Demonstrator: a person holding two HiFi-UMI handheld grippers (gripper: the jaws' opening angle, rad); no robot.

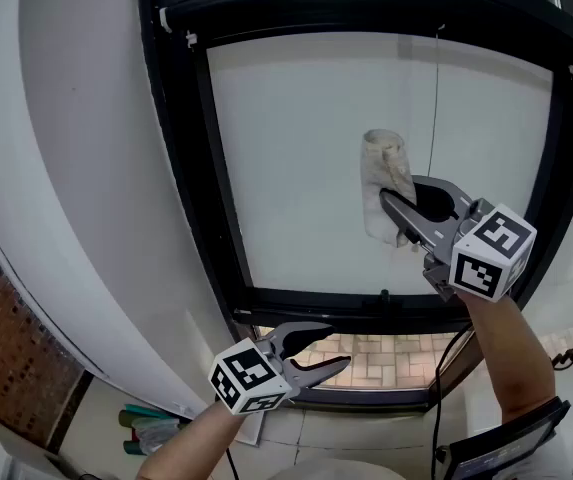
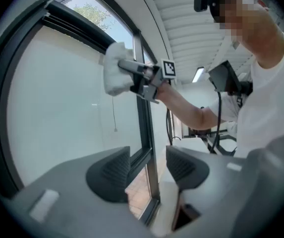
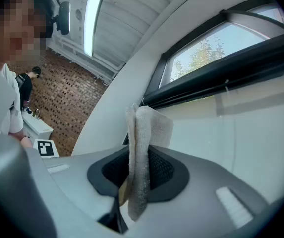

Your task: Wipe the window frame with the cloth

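Cloth, off-white folded terry (image 3: 142, 157), is pinched in the right gripper (image 3: 139, 168), its long axis upright across the jaws, top end pointing beyond them. Left gripper (image 2: 147, 170) is spread, empty, below the black window frame (image 1: 181, 168).

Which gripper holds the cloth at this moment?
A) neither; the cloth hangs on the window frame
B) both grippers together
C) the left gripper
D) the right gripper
D: in the right gripper view the right gripper has its jaws shut on the cloth, while the left gripper shows open, empty jaws.
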